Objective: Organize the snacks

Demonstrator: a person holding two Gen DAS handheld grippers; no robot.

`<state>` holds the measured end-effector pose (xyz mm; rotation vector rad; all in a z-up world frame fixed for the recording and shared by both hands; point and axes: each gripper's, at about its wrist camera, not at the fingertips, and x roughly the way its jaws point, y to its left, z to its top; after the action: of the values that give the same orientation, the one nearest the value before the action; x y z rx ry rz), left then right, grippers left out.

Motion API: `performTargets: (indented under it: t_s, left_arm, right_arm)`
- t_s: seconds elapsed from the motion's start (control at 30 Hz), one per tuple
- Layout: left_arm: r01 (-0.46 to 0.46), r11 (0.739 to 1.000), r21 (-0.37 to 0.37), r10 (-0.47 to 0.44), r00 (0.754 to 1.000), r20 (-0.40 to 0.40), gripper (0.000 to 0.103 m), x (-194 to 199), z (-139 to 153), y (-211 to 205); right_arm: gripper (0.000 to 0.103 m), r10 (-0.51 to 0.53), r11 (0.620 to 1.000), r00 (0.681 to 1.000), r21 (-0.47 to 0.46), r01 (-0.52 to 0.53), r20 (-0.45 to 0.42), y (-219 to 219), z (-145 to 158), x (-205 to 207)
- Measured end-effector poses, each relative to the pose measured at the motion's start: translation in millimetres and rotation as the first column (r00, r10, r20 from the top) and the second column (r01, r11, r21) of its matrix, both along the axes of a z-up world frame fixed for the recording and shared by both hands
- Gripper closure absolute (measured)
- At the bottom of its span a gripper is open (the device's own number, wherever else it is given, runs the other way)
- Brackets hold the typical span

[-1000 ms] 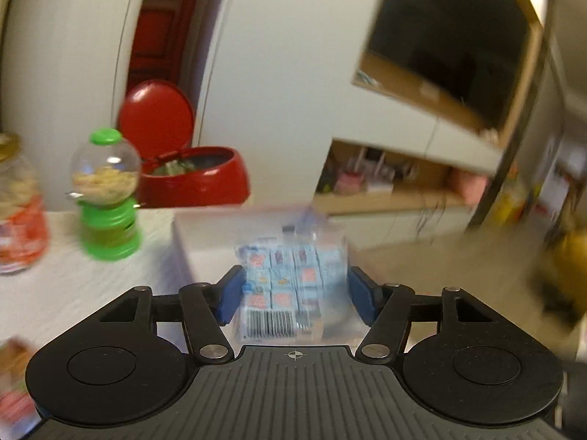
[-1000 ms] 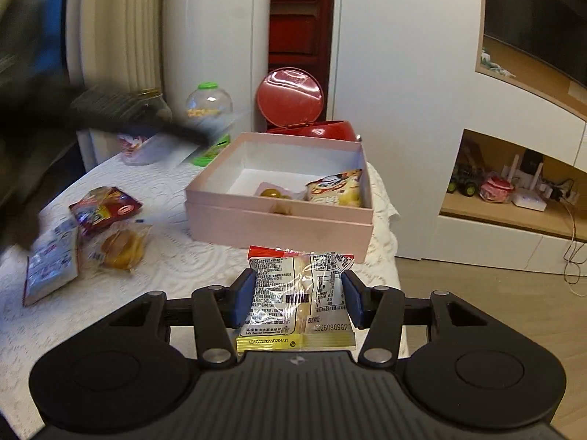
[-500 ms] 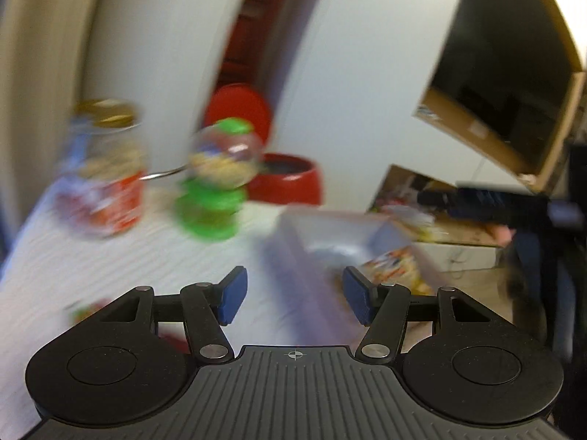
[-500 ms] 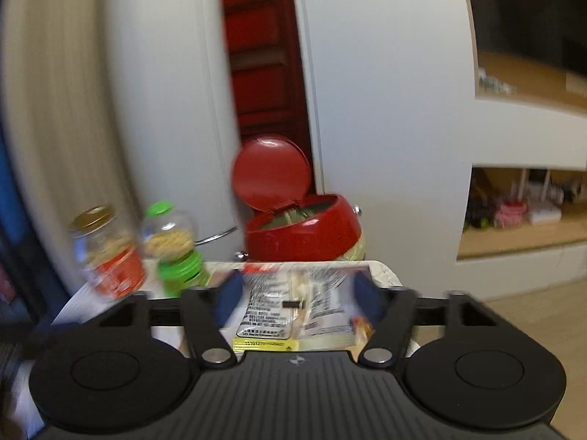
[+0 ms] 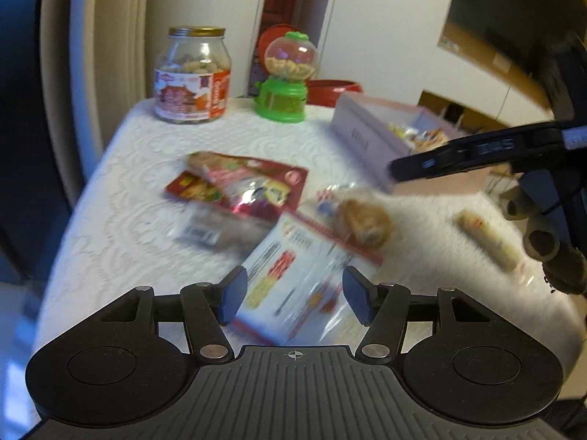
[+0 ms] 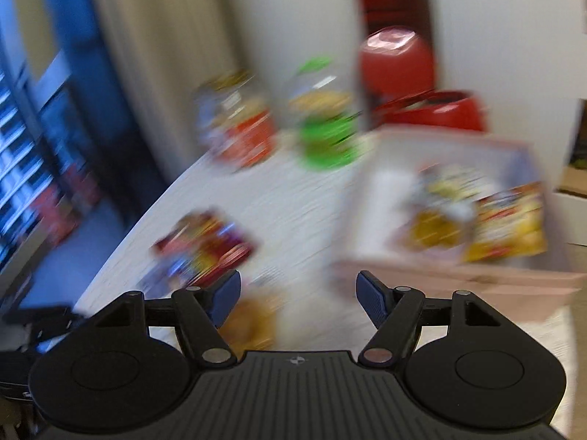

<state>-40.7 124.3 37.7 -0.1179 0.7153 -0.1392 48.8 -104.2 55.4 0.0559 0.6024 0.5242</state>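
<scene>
In the left wrist view, the left gripper is held wide apart and empty above a flat white snack packet lying on the white tablecloth. The packet is judged light, thin and crinkly, probably slippery; a pinch across one edge would be best. A wrapped bun and a red packet lie just beyond, and the pink box stands further right. The printing is blurred and cannot be read, nor can the label on the glass jar.

In the right wrist view, the right gripper is spread wide and holds nothing. Yellow snack bags are seen inside the box; heavy blur hides all writing.
</scene>
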Motion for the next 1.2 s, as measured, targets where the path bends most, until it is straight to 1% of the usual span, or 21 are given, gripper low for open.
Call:
performTargets:
  t_s: [0.03,0.1,0.17,0.23,0.27,0.3,0.43,0.53,0.63,0.73,0.8,0.9,0.97,1.0,1.03,1.07,1.13,1.2]
  left_arm:
    - [0.003,1.0,0.018,-0.003,1.0,0.002,0.039,-2,0,0]
    - [0.012,1.0,0.004,-0.012,1.0,-0.007,0.039,-4,-4,4]
    - [0.013,1.0,-0.002,-0.013,1.0,-0.02,0.039,-3,-7,4]
    - [0.018,1.0,0.012,-0.018,1.0,-0.02,0.038,-2,-9,-2]
    - [0.029,1.0,0.013,-0.029,0.999,-0.019,0.038,-2,-9,-5]
    - [0.038,0.999,0.006,-0.038,0.999,-0.019,0.038,-2,-9,-9]
    - [0.107,0.993,-0.053,-0.109,0.994,-0.024,0.038,2,-11,-31]
    - [0.163,0.985,-0.062,-0.165,0.986,-0.022,0.038,5,-12,-51]
    - [0.237,0.969,-0.068,-0.239,0.971,-0.025,0.039,6,-9,-69]
    - [0.296,0.955,-0.027,-0.296,0.955,-0.005,0.039,1,-2,-82]
    - [0.326,0.945,0.013,-0.326,0.945,0.006,0.039,0,2,-87]
    - [0.357,0.929,0.096,-0.357,0.934,-0.016,0.039,3,2,-95]
    - [0.366,0.921,0.136,-0.365,0.93,-0.03,0.039,4,-1,-97]
    - [0.369,0.918,0.146,-0.368,0.929,-0.034,0.039,5,-1,-97]
    - [0.357,0.924,0.137,-0.357,0.934,-0.032,0.039,6,0,-93]
    - [0.332,0.936,0.116,-0.331,0.943,-0.024,0.039,7,2,-86]
    - [0.249,0.964,0.09,-0.251,0.968,0.002,0.039,9,8,-67]
    - [0.128,0.99,0.065,-0.13,0.991,0.038,0.039,14,13,-41]
  right_arm:
    - [0.033,0.013,1.0,1.0,-0.021,-0.013,-0.01,15,-5,3]
    - [0.033,0.011,0.997,0.999,-0.071,-0.014,-0.039,38,-16,10]
    - [0.033,0.019,0.995,0.997,-0.101,-0.026,-0.07,51,-27,17]
    - [0.039,0.017,0.994,0.996,-0.101,-0.026,-0.091,50,-33,17]
    - [0.045,0.016,0.995,0.996,-0.095,-0.023,-0.083,46,-34,15]
    - [0.048,0.011,0.995,0.997,-0.099,-0.019,-0.08,41,-34,11]
    - [0.048,-0.031,0.993,0.997,-0.119,0.022,-0.07,13,-38,-8]
    - [0.048,-0.08,0.987,0.996,-0.139,0.074,-0.036,-15,-42,-26]
    - [0.047,-0.131,0.978,0.991,-0.163,0.133,0.022,-38,-45,-39]
    - [0.046,-0.135,0.978,0.988,-0.15,0.144,0.069,-56,-42,-54]
    - [0.038,-0.13,0.979,0.985,-0.145,0.146,0.117,-64,-40,-66]
    - [0.035,-0.153,0.968,0.971,-0.169,0.184,0.183,-72,-39,-80]
    - [0.035,-0.163,0.967,0.97,-0.168,0.194,0.182,-76,-41,-82]
    - [0.035,-0.168,0.967,0.971,-0.163,0.196,0.173,-78,-44,-82]
    - [0.035,-0.176,0.967,0.971,-0.155,0.201,0.159,-81,-48,-81]
    - [0.035,-0.185,0.968,0.972,-0.145,0.206,0.144,-84,-51,-80]
    - [0.035,-0.199,0.969,0.972,-0.124,0.214,0.122,-88,-58,-79]
    - [0.035,-0.215,0.968,0.97,-0.111,0.227,0.109,-91,-63,-78]
